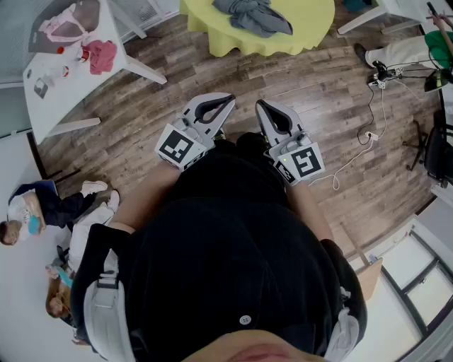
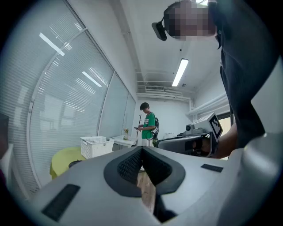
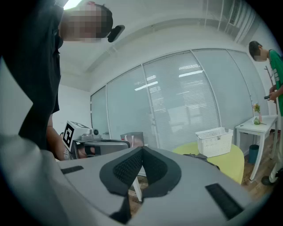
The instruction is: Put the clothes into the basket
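Grey clothes (image 1: 251,15) lie in a heap on a round yellow table (image 1: 304,28) ahead of me. A white slatted basket (image 2: 95,145) stands on that table; the right gripper view shows this basket (image 3: 214,140) beside the grey clothes (image 3: 196,156). A pink garment (image 1: 101,55) lies on a white table (image 1: 56,92) to the left. My left gripper (image 1: 228,99) and right gripper (image 1: 260,104) are held close to my body, side by side over the wood floor and well short of the yellow table. Both are shut, tips meeting, with nothing between them.
A person in a green shirt (image 2: 148,123) stands beyond the yellow table by a small white side table (image 3: 258,128). Cables (image 1: 354,152) trail across the floor on the right. People sit on the floor at the left (image 1: 28,212). Glass walls with blinds (image 3: 177,101) enclose the room.
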`<action>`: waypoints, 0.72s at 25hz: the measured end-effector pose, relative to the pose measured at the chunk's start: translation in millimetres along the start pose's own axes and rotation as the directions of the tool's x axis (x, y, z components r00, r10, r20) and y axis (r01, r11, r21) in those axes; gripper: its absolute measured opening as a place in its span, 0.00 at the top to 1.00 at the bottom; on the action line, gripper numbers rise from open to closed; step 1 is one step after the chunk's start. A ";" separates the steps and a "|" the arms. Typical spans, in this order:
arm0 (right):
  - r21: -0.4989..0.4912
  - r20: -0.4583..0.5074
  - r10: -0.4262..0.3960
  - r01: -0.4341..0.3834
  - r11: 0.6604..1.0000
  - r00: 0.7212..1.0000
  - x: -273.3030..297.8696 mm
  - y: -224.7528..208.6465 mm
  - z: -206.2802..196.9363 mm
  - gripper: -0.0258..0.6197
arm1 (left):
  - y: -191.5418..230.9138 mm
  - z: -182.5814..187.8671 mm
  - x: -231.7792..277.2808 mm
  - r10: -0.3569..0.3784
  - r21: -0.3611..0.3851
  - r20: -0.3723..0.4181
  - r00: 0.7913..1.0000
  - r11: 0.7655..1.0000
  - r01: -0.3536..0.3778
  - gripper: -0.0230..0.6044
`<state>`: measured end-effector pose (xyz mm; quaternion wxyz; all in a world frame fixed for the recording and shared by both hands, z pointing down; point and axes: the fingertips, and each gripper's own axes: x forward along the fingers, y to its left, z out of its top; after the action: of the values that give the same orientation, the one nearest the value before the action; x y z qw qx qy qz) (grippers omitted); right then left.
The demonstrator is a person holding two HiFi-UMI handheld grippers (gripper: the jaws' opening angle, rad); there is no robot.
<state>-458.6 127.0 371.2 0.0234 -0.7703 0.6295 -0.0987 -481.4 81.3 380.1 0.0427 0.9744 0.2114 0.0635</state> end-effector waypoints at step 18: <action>-0.002 0.001 -0.019 0.019 1.000 1.000 19.9 7.9 8.4 0.92 | 21.5 4.7 -18.6 0.003 -0.041 0.040 0.999 0.999 -0.002 0.95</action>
<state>-461.0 105.2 364.2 0.0221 -0.7763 0.6223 -0.0976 -488.7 53.9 375.9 0.0669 0.9747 0.2079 0.0482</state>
